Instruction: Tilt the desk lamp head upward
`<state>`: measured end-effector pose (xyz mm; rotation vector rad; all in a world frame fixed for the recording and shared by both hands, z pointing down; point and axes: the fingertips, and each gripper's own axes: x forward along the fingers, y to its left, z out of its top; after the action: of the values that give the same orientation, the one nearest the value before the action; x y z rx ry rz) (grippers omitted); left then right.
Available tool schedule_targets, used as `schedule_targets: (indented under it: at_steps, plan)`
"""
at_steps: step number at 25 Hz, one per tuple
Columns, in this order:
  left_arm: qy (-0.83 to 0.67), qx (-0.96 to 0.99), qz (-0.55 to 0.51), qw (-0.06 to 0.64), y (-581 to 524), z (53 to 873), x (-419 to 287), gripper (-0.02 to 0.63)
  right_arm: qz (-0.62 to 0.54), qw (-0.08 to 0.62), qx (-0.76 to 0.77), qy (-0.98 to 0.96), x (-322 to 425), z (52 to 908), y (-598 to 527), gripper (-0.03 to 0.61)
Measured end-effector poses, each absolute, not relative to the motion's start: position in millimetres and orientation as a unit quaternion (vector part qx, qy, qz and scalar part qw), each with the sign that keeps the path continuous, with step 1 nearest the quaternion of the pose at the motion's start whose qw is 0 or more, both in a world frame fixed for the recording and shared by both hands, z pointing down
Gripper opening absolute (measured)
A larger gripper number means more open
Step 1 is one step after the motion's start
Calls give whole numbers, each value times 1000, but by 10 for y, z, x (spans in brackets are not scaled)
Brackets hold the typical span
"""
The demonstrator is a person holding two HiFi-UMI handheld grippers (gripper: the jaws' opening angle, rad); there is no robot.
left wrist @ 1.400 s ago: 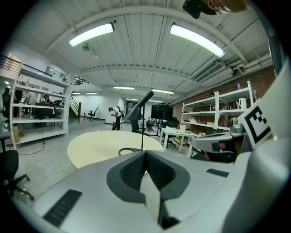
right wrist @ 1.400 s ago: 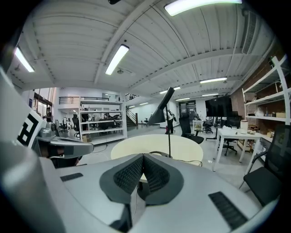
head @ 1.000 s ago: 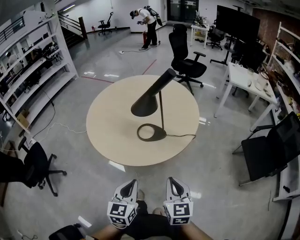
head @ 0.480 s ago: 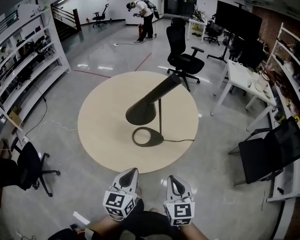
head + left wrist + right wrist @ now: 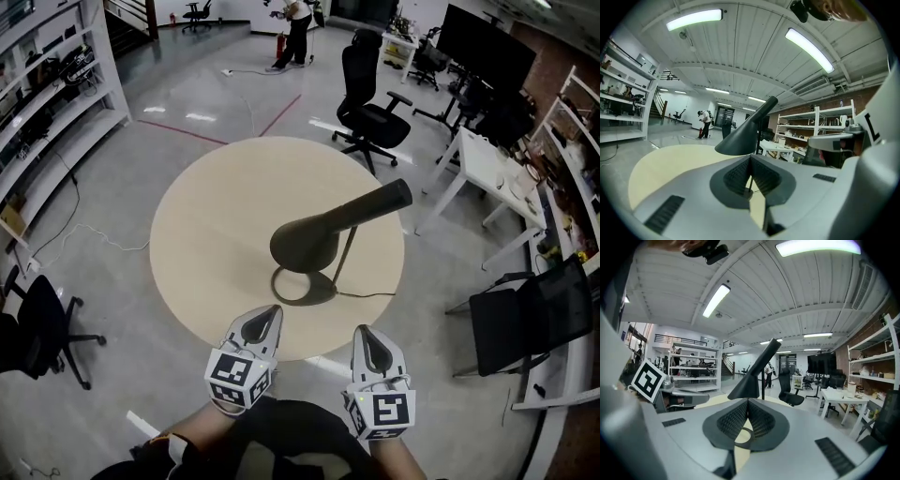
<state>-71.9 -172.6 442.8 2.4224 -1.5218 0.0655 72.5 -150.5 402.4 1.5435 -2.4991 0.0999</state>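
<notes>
A dark desk lamp stands on the round beige table (image 5: 197, 225). Its cone-shaped head (image 5: 306, 246) slopes downward from a thin stem (image 5: 347, 261) above a ring base (image 5: 302, 287). In the head view my left gripper (image 5: 267, 315) and right gripper (image 5: 365, 335) hover side by side at the table's near edge, a short way from the base. Both are shut with nothing between their jaws. Beyond the closed left gripper (image 5: 750, 161) the lamp head (image 5: 740, 139) rises ahead. It also shows just past the right gripper (image 5: 747, 404), where the lamp head (image 5: 748, 383) hangs over the table.
The lamp's cable (image 5: 370, 295) runs right across the tabletop. A black office chair (image 5: 371, 117) stands behind the table, a white desk (image 5: 487, 159) and another black chair (image 5: 534, 314) to the right. Shelving (image 5: 47, 84) lines the left, with a chair (image 5: 42, 323) near it. A person (image 5: 298, 14) stands far back.
The view has come closer to the table. Both grippers have advanced from over the floor to the table's near edge, still shut. The lamp stands where it was.
</notes>
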Motion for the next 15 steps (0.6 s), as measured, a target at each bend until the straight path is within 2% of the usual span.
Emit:
schedule_targets:
  at_steps: [9, 15]
  plan:
    - [-461, 866, -10, 195, -2259, 4461, -1228, 48, -43, 79, 526, -846, 199, 3165, -2099, 14]
    - [-433, 867, -46, 242, -2384, 4497, -1447, 48, -86, 97, 508, -852, -89, 2745, -2341, 14]
